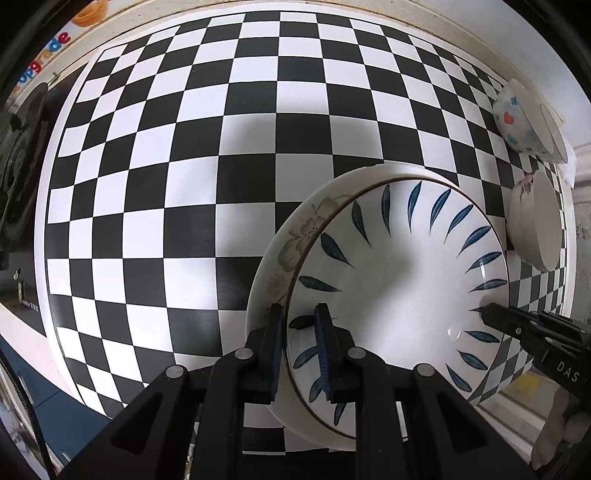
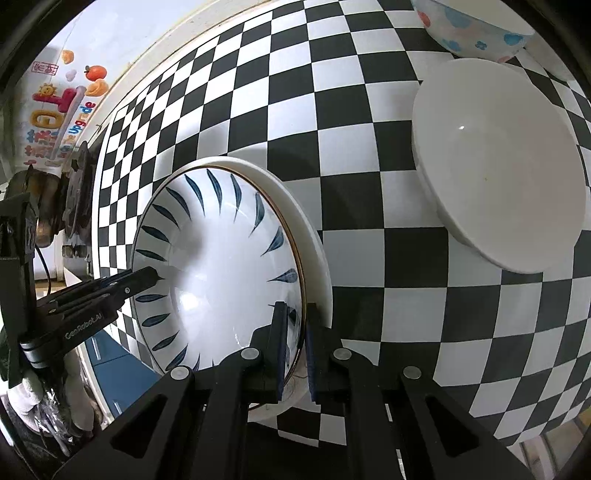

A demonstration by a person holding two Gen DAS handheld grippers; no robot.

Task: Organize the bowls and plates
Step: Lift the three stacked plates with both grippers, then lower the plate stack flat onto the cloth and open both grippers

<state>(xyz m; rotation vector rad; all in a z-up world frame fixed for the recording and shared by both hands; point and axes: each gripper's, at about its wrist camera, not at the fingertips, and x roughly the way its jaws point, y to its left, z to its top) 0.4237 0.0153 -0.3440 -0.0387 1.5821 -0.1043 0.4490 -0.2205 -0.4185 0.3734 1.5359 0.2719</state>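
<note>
The blue-leaf plate (image 1: 399, 280) covers most of the flower plate (image 1: 295, 236) under it, so only one edge shows. The spotted bowl (image 2: 469, 26) is cut off at the top. The white bowl (image 1: 535, 221) looks squashed at the side.

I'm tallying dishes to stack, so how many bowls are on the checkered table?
2 bowls: the spotted bowl at the far right edge, and the plain white bowl just in front of it. The leaf-pattern plate and the plate under it aren't counted; more may be out of view.

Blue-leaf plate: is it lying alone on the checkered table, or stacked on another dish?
Stacked. The blue-leaf plate sits atop a cream flowered plate, whose rim shows beyond it in both views.
</note>
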